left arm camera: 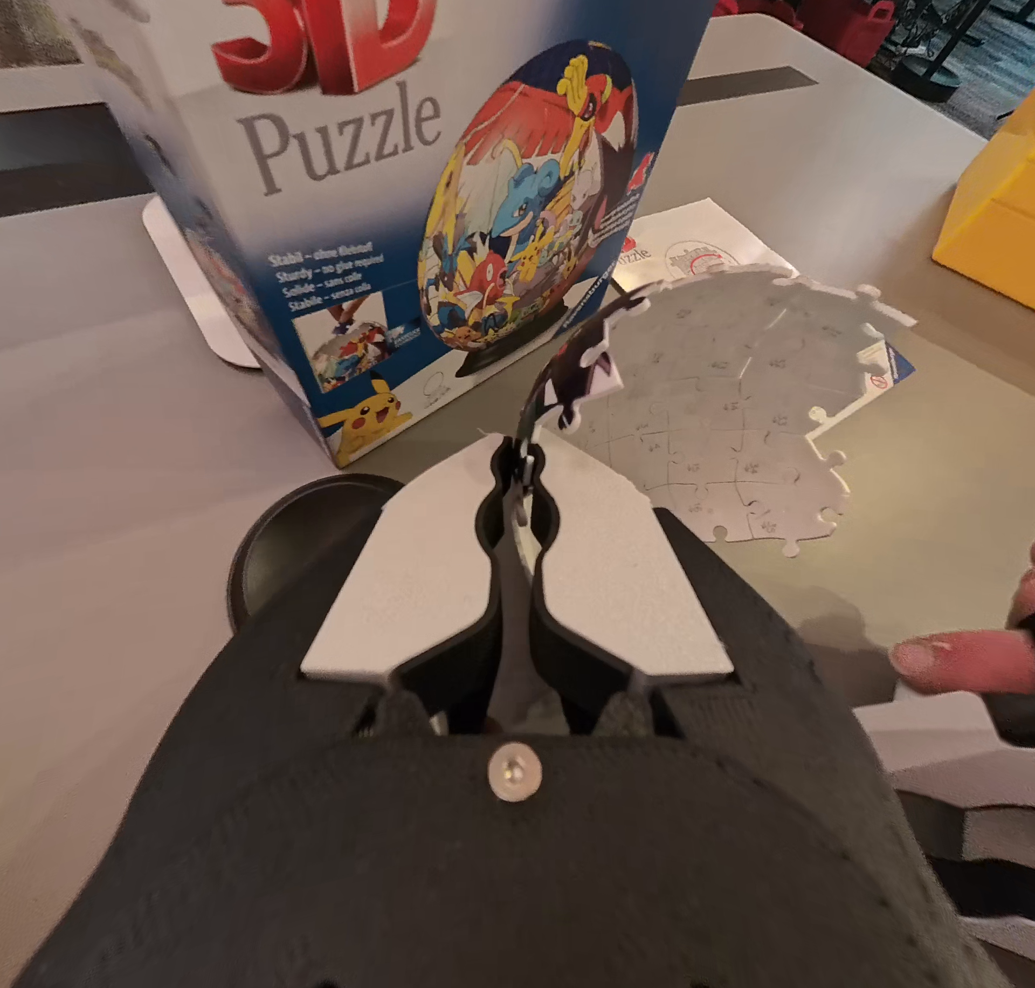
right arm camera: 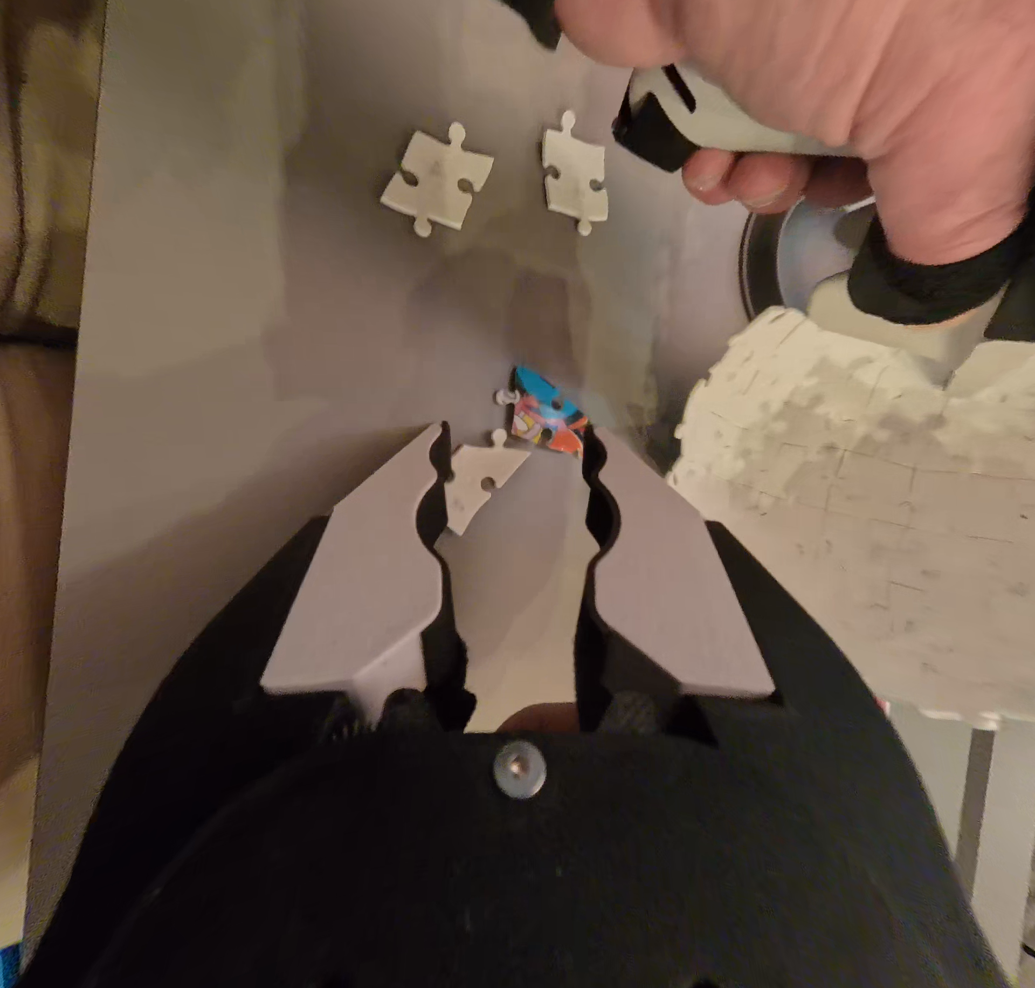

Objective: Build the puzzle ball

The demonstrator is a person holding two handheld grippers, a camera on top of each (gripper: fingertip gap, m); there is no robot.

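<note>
I judge ball roughly half built: curved shell of joined white-backed puzzle pieces (left arm camera: 728, 417), right of centre in left view, my left gripper (left arm camera: 518, 457) clamped on its dark printed edge

My right gripper (right arm camera: 515, 440) fingers apart over grey table (right arm camera: 252, 289), around colourful loose piece (right arm camera: 546, 420) and white face-down piece (right arm camera: 481, 485); two more white pieces (right arm camera: 439, 179) upper centre, unplaced

Printed cardboard puzzle box (left arm camera: 364, 204) upright, upper left; contents hidden

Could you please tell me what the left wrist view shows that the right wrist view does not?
Only the left wrist view shows the puzzle box, the instruction sheet, a yellow box and the left gripper shut on the part-built puzzle ball. Only the right wrist view shows the open right gripper over loose puzzle pieces. Both show the ball and the grey table.
</note>
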